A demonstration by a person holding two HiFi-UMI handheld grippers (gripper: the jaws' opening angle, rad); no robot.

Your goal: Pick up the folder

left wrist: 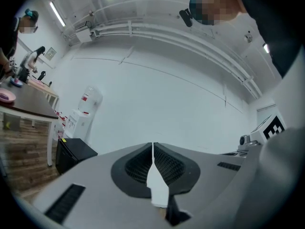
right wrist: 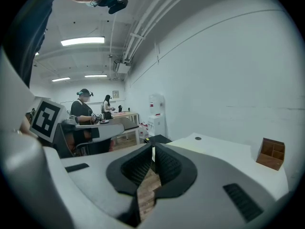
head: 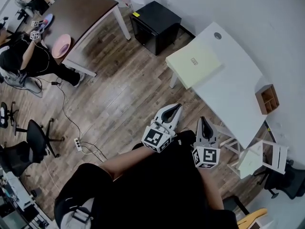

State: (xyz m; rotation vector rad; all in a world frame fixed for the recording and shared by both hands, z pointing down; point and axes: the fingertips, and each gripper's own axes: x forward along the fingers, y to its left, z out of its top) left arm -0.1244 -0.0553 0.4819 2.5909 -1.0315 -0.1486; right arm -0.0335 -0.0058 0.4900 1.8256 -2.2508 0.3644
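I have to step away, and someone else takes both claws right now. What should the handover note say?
Left claw: shut, empty, over the wood floor, short of the table.
Right claw: shut, empty, beside the left one and closer to the table's edge.
Folder: pale yellow, lying flat at one end of the white table, untouched. A wooden box sits toward the other end.
Done: nothing gripped yet.
Left: bring a claw to the folder, open it, probably grip an edge, then lift.
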